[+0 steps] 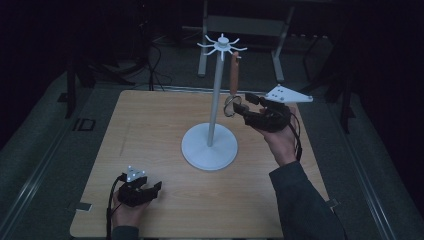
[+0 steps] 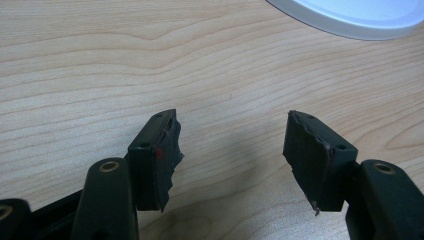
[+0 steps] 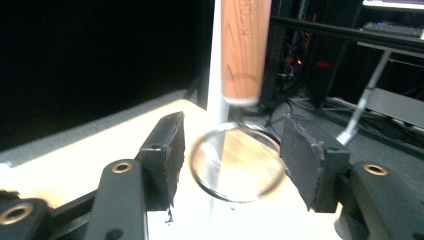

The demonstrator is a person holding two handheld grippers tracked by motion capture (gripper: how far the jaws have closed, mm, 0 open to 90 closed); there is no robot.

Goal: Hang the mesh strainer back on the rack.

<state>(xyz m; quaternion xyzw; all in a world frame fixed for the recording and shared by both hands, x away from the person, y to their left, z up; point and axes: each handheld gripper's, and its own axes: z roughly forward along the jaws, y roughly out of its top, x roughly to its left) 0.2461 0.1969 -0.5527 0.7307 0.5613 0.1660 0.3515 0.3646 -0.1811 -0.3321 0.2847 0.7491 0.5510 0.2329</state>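
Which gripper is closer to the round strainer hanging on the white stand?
The right gripper: its open jaws sit on either side of the strainer. The left gripper rests far off at the table's near edge.

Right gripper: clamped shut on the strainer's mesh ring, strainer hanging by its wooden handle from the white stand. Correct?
Not clamped. In the right gripper view the right gripper stands open, its pads apart from the strainer ring between them. The strainer does hang by its wooden handle from the white stand.
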